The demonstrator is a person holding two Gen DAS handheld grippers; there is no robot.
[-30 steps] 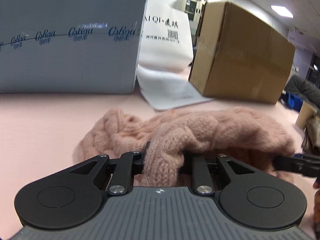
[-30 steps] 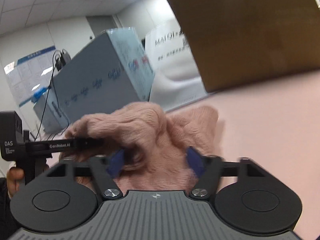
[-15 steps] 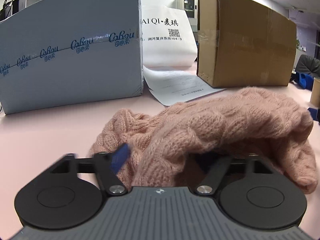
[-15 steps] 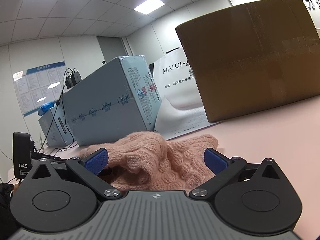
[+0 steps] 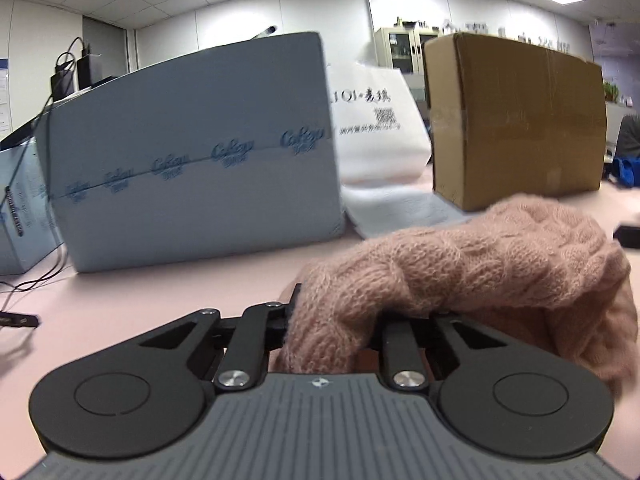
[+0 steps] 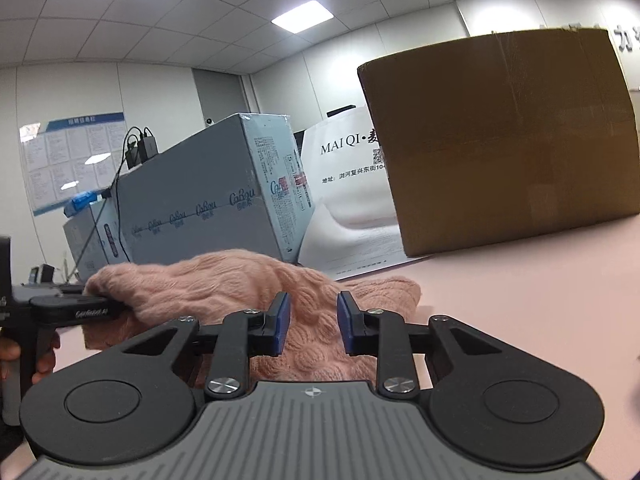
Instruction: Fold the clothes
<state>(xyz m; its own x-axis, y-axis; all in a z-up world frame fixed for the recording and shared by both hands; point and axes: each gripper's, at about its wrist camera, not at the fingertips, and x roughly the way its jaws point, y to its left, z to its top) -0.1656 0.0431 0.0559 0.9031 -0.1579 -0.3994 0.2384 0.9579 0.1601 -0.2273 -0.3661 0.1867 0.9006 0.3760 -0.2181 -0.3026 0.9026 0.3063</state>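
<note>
Pink tabletop (image 5: 140, 292): I see one fuzzy pink cable-knit sweater (image 5: 460, 268), my left claw (image 5: 332, 320) clenched on it, right claw (image 6: 312, 320) just closing, pads astride knit; only its view shows my hand (image 6: 40, 356).

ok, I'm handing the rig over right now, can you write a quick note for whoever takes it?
Left claw: shut on one end of the pink sweater.
Right claw: jaws have just been closing, with a ridge of knit between the pads. Can't tell whether they're pressing on it.
Sweater: bunched in a heap on the pink table, strung between the two claws.
Done: no fold visible.
Left: confirm the right grip, spread the sweater flat, then fold.
</note>
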